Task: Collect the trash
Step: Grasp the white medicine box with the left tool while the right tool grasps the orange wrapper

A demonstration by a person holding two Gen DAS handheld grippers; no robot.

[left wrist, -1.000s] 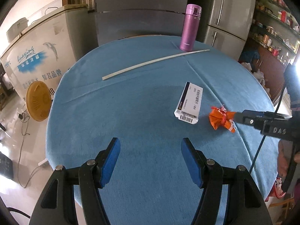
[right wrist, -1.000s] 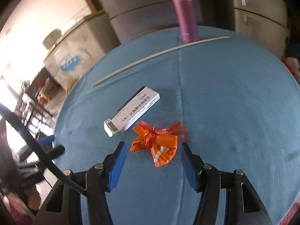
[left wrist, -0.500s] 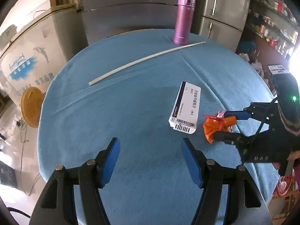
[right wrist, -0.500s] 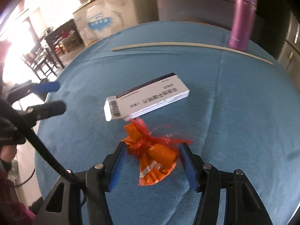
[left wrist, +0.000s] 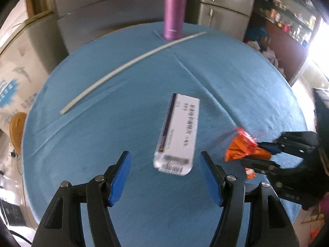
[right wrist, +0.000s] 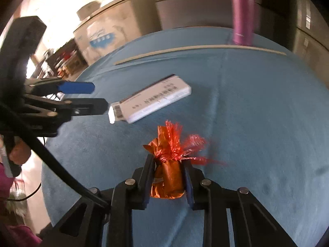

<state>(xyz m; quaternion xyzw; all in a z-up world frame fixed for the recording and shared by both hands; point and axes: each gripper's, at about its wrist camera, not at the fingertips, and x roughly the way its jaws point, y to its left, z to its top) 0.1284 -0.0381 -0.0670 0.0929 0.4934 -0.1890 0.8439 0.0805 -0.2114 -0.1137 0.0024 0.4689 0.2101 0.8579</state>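
Orange crinkled wrapper (right wrist: 167,177) (red frilly tie) clamped in right gripper (right wrist: 168,179); left gripper (left wrist: 165,178) wide.

box (left wrist: 177,131) mid-table (left wrist: 102,144), wrapper (left wrist: 240,150) right of it, strip (left wrist: 127,68) and flask (left wrist: 174,10) behind

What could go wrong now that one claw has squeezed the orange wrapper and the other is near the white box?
The right gripper pinches the crinkly orange wrapper low down, so its loose red frills could snag or the wrapper might slip out when lifted.

The left gripper, jaws open, is close to the white box; one finger could nudge the box away instead of straddling it.

Both grippers are near each other and might bump.
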